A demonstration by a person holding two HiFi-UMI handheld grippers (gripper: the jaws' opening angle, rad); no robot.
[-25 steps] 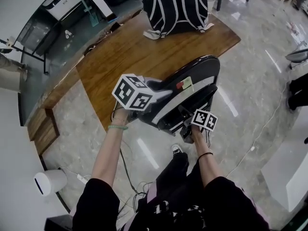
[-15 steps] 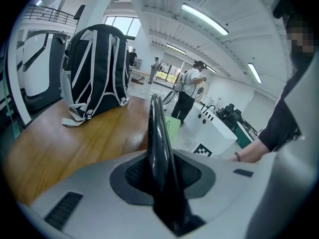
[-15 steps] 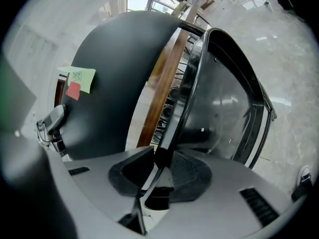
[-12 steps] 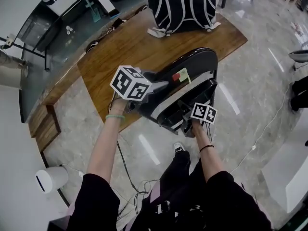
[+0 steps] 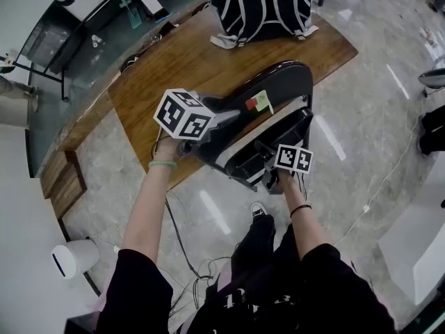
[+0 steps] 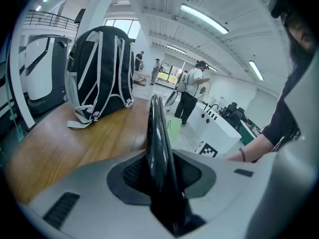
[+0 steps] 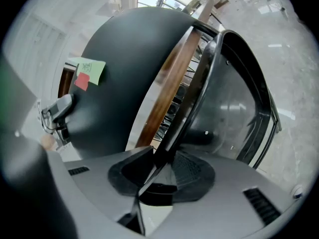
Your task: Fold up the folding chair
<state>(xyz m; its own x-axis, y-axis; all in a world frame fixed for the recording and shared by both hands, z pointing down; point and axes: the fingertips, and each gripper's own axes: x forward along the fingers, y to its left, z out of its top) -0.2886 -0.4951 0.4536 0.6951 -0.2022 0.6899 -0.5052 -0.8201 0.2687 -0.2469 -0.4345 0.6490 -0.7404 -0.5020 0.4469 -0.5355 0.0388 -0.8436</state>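
A black folding chair stands partly folded beside the wooden table, its backrest (image 5: 278, 82) close over its seat (image 5: 268, 134). A green and a red sticky note (image 5: 261, 103) sit on the backrest. My left gripper (image 5: 221, 111) is shut on the backrest's thin edge (image 6: 155, 133), which runs up between the pads; its jaws have just been opening a little with the edge still between them. My right gripper (image 5: 270, 153) is shut on the seat's rim (image 7: 199, 98), with the backrest (image 7: 124, 68) to its left. The person's shoe (image 5: 257, 214) is below the chair.
A black backpack with white straps (image 5: 261, 5) lies on the far end of the table (image 5: 174, 68). A cable (image 5: 177, 235) trails over the glossy floor. A white bin (image 5: 73, 258) stands at lower left. People (image 6: 192, 91) stand in the background.
Both grippers and the chair have shifted a little toward the table. Both grips look the same.
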